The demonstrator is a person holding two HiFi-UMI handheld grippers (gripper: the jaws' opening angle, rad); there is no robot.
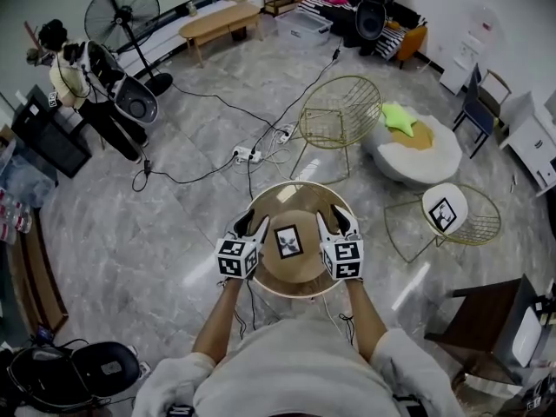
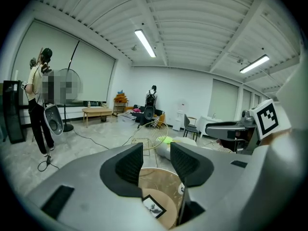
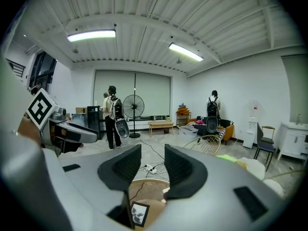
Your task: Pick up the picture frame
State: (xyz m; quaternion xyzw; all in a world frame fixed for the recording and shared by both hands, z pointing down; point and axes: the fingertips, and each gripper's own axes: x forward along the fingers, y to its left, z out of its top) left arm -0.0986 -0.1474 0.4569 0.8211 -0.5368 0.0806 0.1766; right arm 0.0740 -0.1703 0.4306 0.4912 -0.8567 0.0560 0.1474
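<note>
**A:** What is the head view showing?

**B:** The picture frame is lying flat in the middle of the round table, right in front of the person. The left gripper is hovering just to its left and the right gripper just to its right. Neither one seems to be touching it.

**A:** And the left gripper view?

**B:** The left gripper is holding its jaws apart, and nothing is sitting between them. The frame is showing below the gap, on the wooden top of the table, nearer than the fingertips are reaching.

**A:** The right gripper view?

**B:** It is much the same. The right gripper is spread wide and empty, pointing out across the room. The frame is lying beneath it, a little to the left, on the table.

**A:** So how far along is the pick-up?

**B:** I'd say it is only beginning. Both grippers are flanking the frame, but no grasp is made and the frame is resting on the table. What is left is tipping a gripper down, closing on an edge and lifting. The frame is lying flat, so catching that thin edge looks like the tricky part.
</note>
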